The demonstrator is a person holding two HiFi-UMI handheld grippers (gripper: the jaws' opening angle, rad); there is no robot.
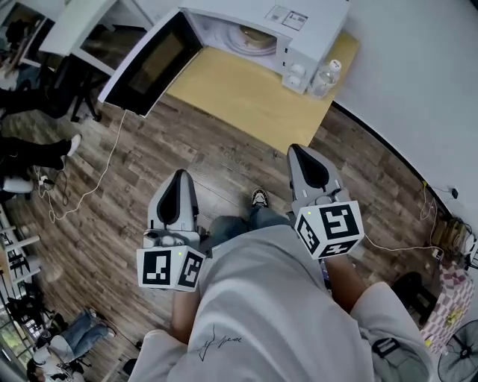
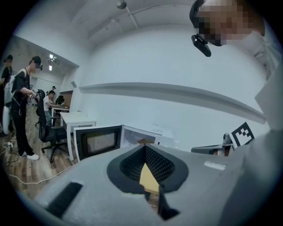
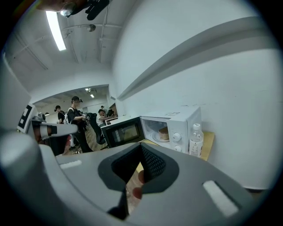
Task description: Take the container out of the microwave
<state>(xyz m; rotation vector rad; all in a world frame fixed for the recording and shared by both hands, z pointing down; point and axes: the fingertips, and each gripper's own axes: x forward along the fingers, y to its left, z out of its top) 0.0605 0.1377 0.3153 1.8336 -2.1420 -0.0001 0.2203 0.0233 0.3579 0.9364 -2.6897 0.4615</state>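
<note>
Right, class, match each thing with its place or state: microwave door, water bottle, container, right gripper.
Things:
1. microwave door
2. water bottle
3. container
4. right gripper

Places or states:
A. inside the microwave
B. jaws shut, nothing held
C. swung open
D. standing on the table, beside the microwave

Pairs: 1-C, 2-D, 3-A, 4-B.
</note>
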